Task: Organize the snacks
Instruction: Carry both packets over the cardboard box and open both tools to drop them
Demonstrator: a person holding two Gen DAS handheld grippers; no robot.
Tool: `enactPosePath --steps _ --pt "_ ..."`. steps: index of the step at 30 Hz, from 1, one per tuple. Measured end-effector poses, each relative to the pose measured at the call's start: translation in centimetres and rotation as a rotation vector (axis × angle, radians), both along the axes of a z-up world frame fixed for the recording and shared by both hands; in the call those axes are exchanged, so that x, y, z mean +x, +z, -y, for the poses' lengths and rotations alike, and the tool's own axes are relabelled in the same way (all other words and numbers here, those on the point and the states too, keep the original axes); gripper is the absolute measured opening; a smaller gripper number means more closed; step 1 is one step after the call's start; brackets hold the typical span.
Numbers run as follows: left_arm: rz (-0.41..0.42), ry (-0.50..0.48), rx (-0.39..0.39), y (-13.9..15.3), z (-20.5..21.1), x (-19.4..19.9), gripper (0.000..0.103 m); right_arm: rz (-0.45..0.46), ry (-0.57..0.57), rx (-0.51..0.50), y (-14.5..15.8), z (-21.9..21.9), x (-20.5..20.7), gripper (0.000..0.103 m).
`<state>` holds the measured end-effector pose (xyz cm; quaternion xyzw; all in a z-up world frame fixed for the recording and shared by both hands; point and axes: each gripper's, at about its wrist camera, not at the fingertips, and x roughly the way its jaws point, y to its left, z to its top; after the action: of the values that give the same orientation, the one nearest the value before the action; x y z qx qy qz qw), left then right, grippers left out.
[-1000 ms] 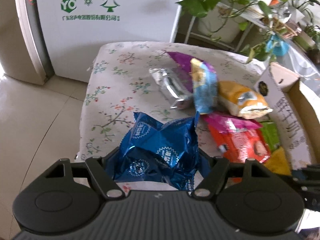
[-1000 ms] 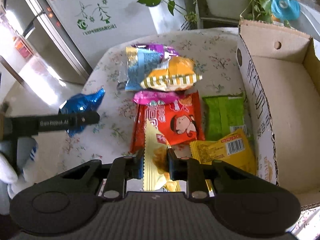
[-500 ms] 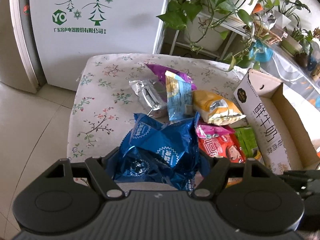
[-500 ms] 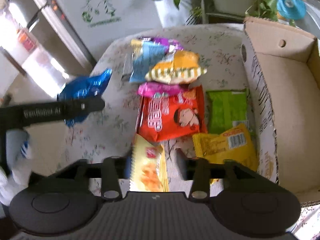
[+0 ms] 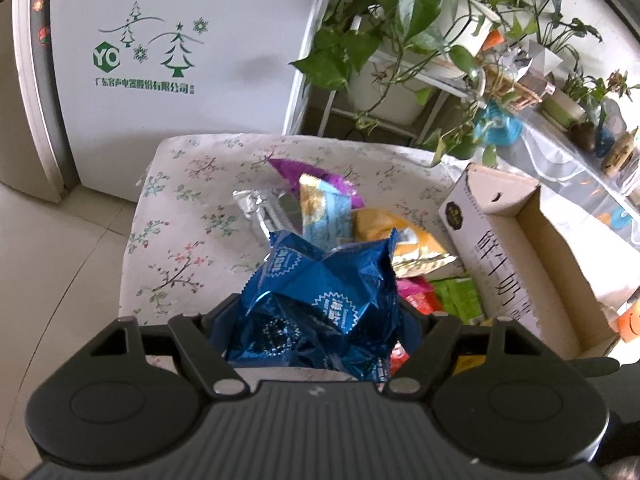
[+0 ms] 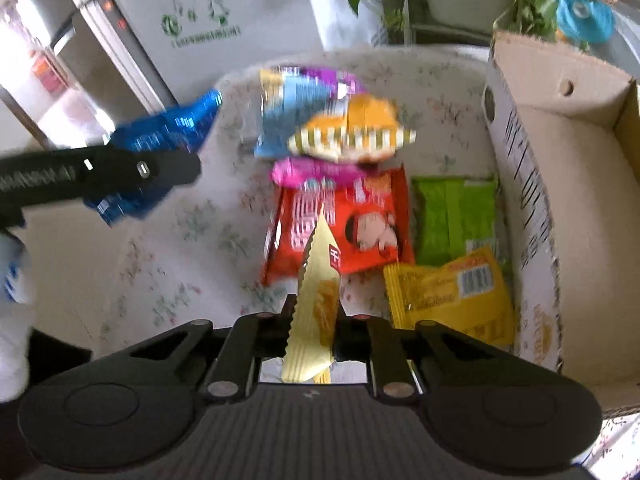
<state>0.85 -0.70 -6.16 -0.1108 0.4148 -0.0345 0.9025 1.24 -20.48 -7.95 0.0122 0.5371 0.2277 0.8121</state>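
My left gripper (image 5: 316,320) is shut on a crumpled blue foil snack bag (image 5: 320,292) and holds it above the table's near left part; it also shows in the right wrist view (image 6: 160,148). My right gripper (image 6: 314,316) is shut on a pale yellow snack packet (image 6: 316,300), lifted off the table. An open cardboard box (image 6: 560,184) stands at the right, also in the left wrist view (image 5: 504,256). Loose snacks lie on the floral table (image 6: 192,232): a red packet (image 6: 360,216), a green one (image 6: 456,216), a yellow one (image 6: 452,292), an orange one (image 6: 360,132).
A white fridge (image 5: 180,40) stands behind the table. Potted plants on a rack (image 5: 400,40) stand at the back right. Tiled floor (image 5: 52,264) lies to the left. A silver packet (image 5: 272,212) and a purple one (image 5: 312,172) lie on the table's far side.
My right gripper has lifted the pale yellow packet off the table, which turned edge-on in the jaws. My left gripper has moved right and up with the blue bag toward the box.
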Motion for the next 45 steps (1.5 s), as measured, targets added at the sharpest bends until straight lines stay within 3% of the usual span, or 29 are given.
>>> enactPosePath --steps 14,31,45 --pt "0.093 -0.102 -0.027 2.6 5.9 0.7 0.077 0.215 -0.207 0.13 7.2 6.1 1.5 0.019" --pt "0.11 -0.23 -0.098 2.2 13.5 2.8 0.077 0.262 -0.574 0.167 9.1 14.8 2.5 0.02" --pt "0.083 -0.325 -0.107 0.5 18.6 3.6 0.077 0.201 -0.693 0.142 8.0 16.2 2.3 0.02"
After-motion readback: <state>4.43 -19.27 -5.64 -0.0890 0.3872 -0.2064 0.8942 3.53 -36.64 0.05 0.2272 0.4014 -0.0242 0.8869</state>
